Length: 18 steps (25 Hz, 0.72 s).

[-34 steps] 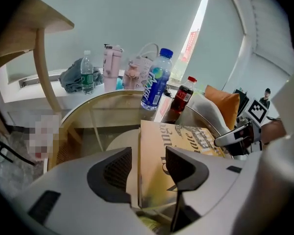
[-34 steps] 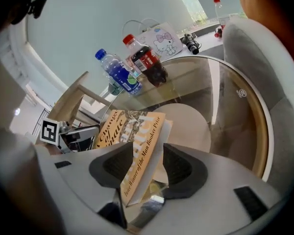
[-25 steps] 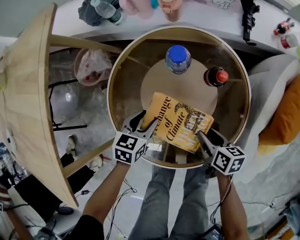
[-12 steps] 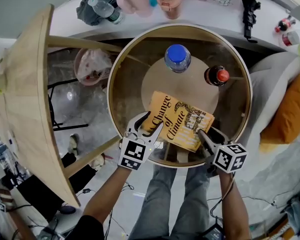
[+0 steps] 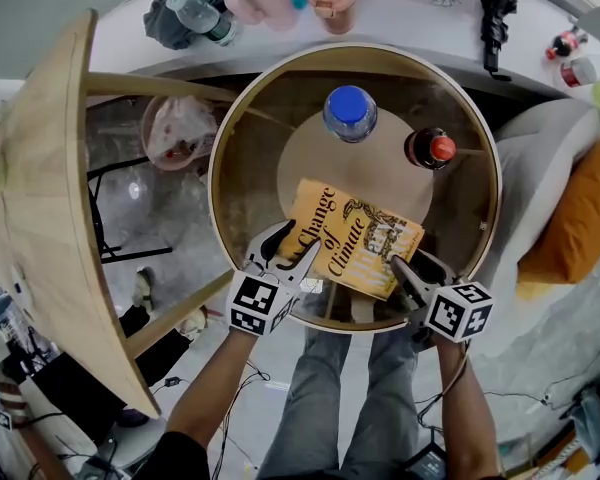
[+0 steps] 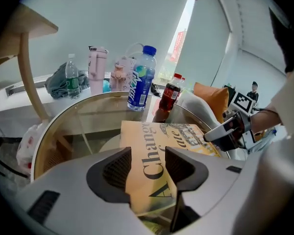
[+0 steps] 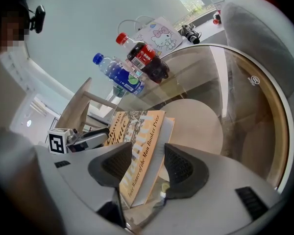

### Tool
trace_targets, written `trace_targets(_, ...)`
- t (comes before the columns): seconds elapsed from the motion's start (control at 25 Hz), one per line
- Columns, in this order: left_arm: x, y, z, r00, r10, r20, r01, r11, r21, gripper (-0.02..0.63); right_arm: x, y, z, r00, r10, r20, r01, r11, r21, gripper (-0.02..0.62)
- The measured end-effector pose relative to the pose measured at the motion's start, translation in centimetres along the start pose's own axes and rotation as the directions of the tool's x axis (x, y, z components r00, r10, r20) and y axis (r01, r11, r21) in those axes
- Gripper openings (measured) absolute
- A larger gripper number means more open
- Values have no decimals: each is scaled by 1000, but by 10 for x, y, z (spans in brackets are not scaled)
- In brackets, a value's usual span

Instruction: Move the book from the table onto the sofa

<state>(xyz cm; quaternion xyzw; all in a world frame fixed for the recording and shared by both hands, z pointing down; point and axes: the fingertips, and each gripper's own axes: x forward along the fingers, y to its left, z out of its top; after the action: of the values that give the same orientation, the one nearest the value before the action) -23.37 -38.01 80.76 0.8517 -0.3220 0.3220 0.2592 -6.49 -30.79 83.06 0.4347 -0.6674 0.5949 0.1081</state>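
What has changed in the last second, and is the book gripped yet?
Very little. The left gripper rolled slightly at the book's near left corner. The right gripper's jaws just opened a touch, the near right corner between them, unpinched. Nothing taken or released. Book, blue-capped bottle, red-capped bottle and table stayed put.

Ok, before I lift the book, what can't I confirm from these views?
Left gripper: in the left gripper view its jaw bodies cover the book's edges, so pad contact is unclear.
Right gripper: its jaws have just been opening with the book's corner between them; the right gripper view doesn't show whether the pads press.
Sofa: cut off by the head view's right edge, so the landing spot is unseen.
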Motion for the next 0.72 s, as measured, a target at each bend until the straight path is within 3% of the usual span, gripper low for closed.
trace_targets(0.24,-3,3,3,996,-84,23,87,989,-119,225,-6,12,3,999,47,-13,-47,999,-14,222)
trace_targets(0.44,-8,8,3,994,-106,13,107,988,-116,247,-24,41,22,977,208,40,-207,978,-24,221)
trace_targets(0.6,-14,18,4,993,-116,25,118,979,-168,256,-43,81,50,912,395,109,-402,915,47,198)
trace_targets(0.72,-22,24,7,987,-142,71,155,958,-242,234,-48,106,76,816,537,214,-571,804,162,198)
